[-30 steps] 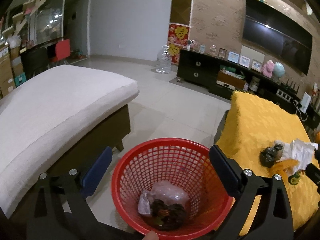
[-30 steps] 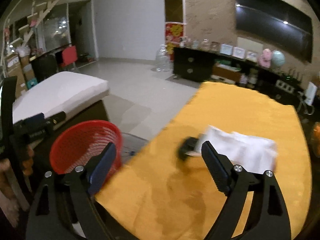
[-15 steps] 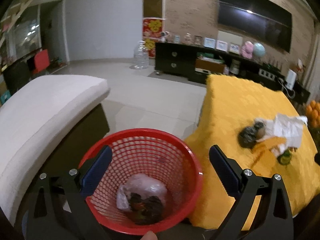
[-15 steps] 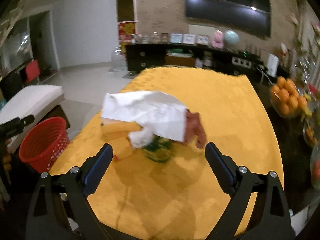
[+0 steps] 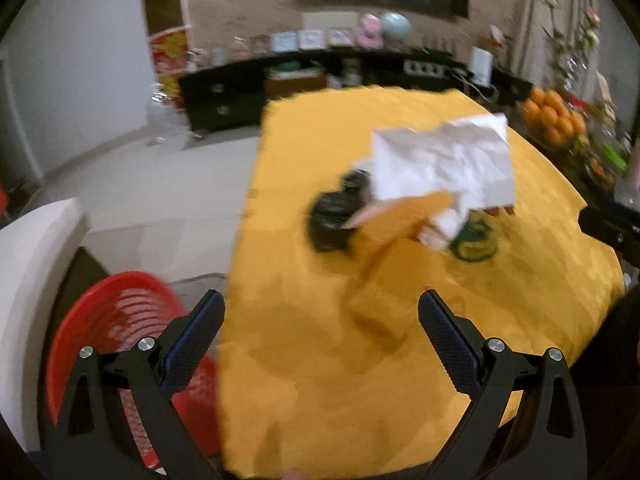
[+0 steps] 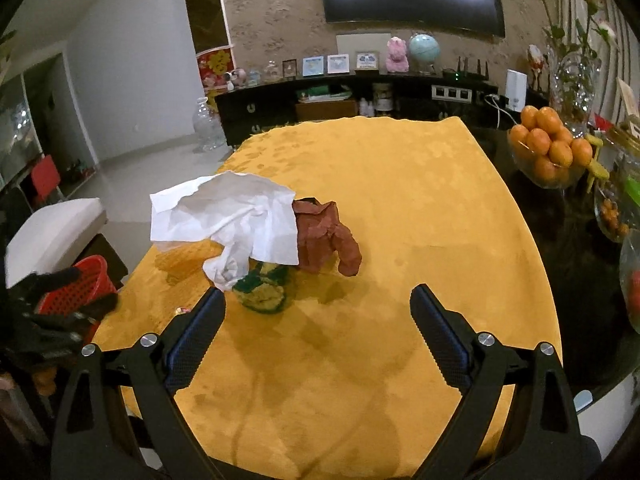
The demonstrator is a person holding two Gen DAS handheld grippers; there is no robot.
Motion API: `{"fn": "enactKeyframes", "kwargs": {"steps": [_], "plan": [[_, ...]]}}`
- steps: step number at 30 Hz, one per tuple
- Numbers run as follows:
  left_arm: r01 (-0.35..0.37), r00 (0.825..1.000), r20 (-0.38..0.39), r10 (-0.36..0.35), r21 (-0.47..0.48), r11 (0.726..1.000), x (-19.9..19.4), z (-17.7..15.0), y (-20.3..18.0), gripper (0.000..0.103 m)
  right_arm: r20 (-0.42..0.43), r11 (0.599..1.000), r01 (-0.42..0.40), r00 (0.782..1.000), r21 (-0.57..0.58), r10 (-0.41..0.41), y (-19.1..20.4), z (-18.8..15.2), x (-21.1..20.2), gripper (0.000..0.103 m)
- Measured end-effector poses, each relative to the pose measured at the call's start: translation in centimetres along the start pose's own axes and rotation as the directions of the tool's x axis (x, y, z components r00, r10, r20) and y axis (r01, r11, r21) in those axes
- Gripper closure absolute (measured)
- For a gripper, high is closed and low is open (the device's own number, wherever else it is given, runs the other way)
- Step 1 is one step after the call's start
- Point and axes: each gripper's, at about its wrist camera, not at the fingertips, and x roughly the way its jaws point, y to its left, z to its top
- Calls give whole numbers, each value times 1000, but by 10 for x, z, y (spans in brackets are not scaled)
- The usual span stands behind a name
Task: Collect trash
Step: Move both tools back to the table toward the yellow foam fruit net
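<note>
The trash sits piled near the tabletop's (image 6: 400, 200) left edge: white crumpled paper (image 6: 224, 216) draped over a brown wad (image 6: 324, 236) and a green-yellow scrap (image 6: 262, 292). Its long axis runs roughly left to right (the brown end toward the tabletop's middle). Both the right tool (image 6: 318, 320) and the left tool (image 5: 322, 322) gape wide and empty. Best to straddle one piece across its narrow width, then carry it to the red basket (image 5: 116, 332) off the left edge.

Trash pile (image 6: 256, 240) on table (image 6: 420, 208) w/ basket (image 6: 76, 292) left, fruit bowl (image 6: 548, 152) right.
</note>
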Motion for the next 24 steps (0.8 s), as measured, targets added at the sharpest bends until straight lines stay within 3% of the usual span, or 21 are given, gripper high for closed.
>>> {"fn": "enactKeyframes", "kwargs": {"steps": [6,13,24], "plan": [[72,995,-64,-71,11,997,35,6,-15,9,-26,1000,-5,1000,27,6,-7,-2,6,12],[78,988,-135,-77,0,997,68,1,-13,9,-38,999,-9,999,32,11,-8,-2,10,12],[59,988,-144,-56,16,998,70,2,-16,8,-72,998,-38,997,49,42,-7,-4,19,12]]}}
